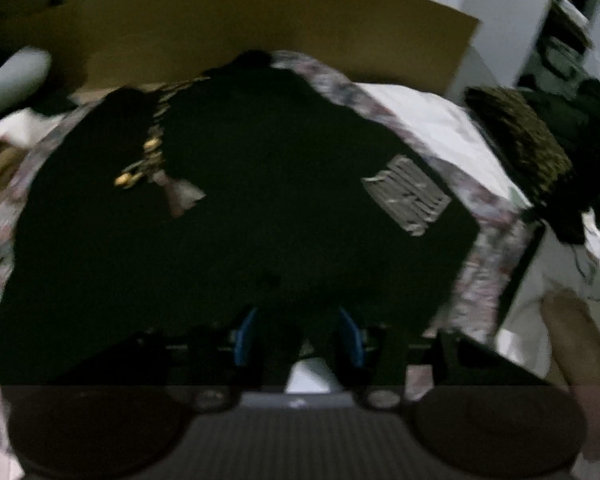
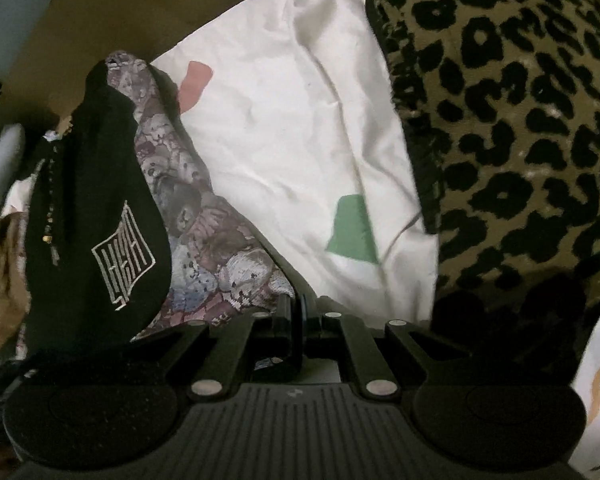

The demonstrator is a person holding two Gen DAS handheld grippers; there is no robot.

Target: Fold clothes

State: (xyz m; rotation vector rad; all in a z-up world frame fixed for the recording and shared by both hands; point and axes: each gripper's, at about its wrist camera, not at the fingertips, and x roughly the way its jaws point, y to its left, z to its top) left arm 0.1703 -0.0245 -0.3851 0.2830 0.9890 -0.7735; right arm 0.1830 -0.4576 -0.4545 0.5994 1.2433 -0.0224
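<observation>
A black zip-up garment (image 1: 240,184) with a pale woven logo patch (image 1: 408,194) lies spread on a floral patterned blanket (image 1: 484,248). My left gripper (image 1: 298,334) is at the garment's near hem. Its blue-padded fingers (image 1: 244,336) stand apart, open, with dark cloth lying between them. In the right wrist view the same black garment (image 2: 96,200) sits at the left, logo (image 2: 122,252) showing. My right gripper (image 2: 297,312) is over the blanket (image 2: 204,220) just right of it. Its fingers are pressed together, shut, and I see nothing between them.
A white cloth with red and green patches (image 2: 300,120) lies right of the blanket, and a leopard-print cloth (image 2: 500,120) lies beyond it. A brown cardboard sheet (image 1: 260,20) stands behind the garment. Part of a hand (image 1: 568,332) shows at the right edge.
</observation>
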